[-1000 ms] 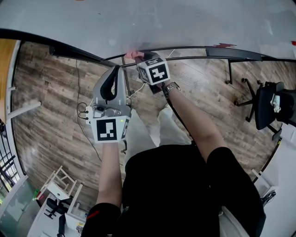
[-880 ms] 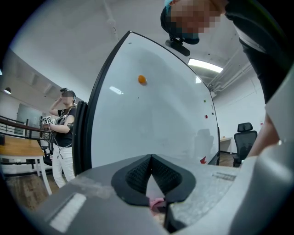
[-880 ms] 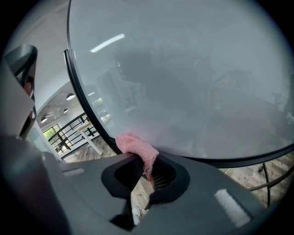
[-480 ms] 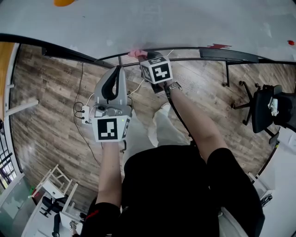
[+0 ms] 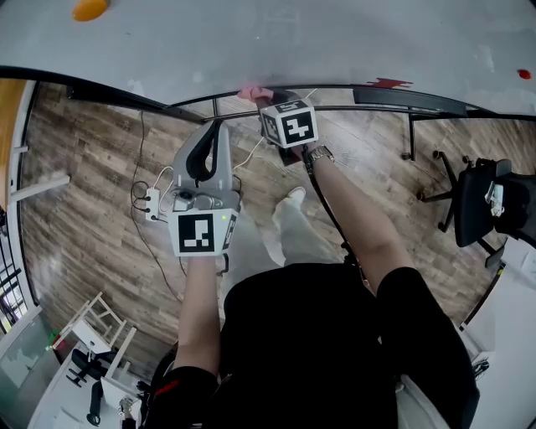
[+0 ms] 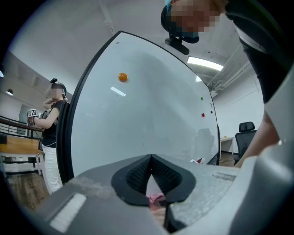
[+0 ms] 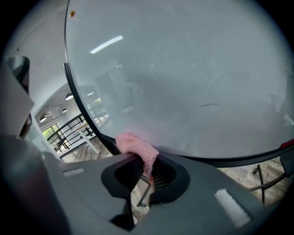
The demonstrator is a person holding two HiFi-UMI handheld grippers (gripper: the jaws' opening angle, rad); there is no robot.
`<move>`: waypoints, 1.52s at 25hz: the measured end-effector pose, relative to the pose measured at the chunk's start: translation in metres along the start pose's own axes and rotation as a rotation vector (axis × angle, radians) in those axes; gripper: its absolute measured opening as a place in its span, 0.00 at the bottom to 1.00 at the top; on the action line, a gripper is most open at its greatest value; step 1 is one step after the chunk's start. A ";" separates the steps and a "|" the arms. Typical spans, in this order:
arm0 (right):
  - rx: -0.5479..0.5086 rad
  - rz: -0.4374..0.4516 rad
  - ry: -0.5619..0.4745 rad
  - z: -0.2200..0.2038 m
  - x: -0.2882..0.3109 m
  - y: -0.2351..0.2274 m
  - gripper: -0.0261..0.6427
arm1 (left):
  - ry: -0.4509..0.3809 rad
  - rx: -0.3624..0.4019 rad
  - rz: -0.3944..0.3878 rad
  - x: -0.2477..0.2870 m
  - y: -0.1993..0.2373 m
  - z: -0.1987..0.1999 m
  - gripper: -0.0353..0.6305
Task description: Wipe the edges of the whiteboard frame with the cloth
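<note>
The whiteboard (image 5: 276,38) fills the top of the head view, its black bottom frame edge (image 5: 126,95) curving across. My right gripper (image 5: 266,97) is shut on a pink cloth (image 5: 254,91) and holds it against that bottom edge. In the right gripper view the pink cloth (image 7: 137,146) bulges out of the shut jaws onto the frame (image 7: 87,124). My left gripper (image 5: 216,127) hangs lower and to the left, its tips short of the frame, shut with nothing in it. The left gripper view faces the whiteboard (image 6: 151,114) and its black side frame (image 6: 69,133).
An orange magnet (image 5: 88,9) sticks to the board at upper left, red marks (image 5: 387,83) at right. The board's stand legs (image 5: 410,126) rise from wood floor. An office chair (image 5: 486,197) stands at right; white furniture (image 5: 92,335) at lower left. Another person (image 6: 51,128) stands beyond the board.
My right gripper has slid the pink cloth a little to the right along the bottom frame edge. The left gripper has kept its place.
</note>
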State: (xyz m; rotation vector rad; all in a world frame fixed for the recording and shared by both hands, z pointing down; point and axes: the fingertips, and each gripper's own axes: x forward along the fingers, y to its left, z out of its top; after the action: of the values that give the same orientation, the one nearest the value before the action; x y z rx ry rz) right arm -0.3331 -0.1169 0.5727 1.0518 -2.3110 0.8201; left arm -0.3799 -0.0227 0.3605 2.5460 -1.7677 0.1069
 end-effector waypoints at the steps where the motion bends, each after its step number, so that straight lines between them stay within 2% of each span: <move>1: 0.000 0.002 -0.002 0.000 -0.002 -0.003 0.09 | 0.001 0.001 0.001 0.000 -0.003 0.000 0.06; 17: -0.016 0.000 0.000 -0.004 -0.027 -0.045 0.09 | -0.003 -0.003 0.021 0.008 -0.046 -0.001 0.06; 28: -0.017 -0.030 0.006 -0.007 -0.036 -0.062 0.09 | -0.013 -0.022 -0.050 0.030 -0.054 -0.005 0.06; 38: 0.054 -0.048 0.025 -0.006 -0.037 -0.064 0.09 | -0.004 -0.023 -0.149 0.050 -0.051 0.000 0.06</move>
State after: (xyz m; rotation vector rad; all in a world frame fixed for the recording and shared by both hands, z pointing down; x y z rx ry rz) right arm -0.2597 -0.1280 0.5749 1.1090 -2.2455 0.8769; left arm -0.3145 -0.0515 0.3652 2.6523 -1.5635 0.0761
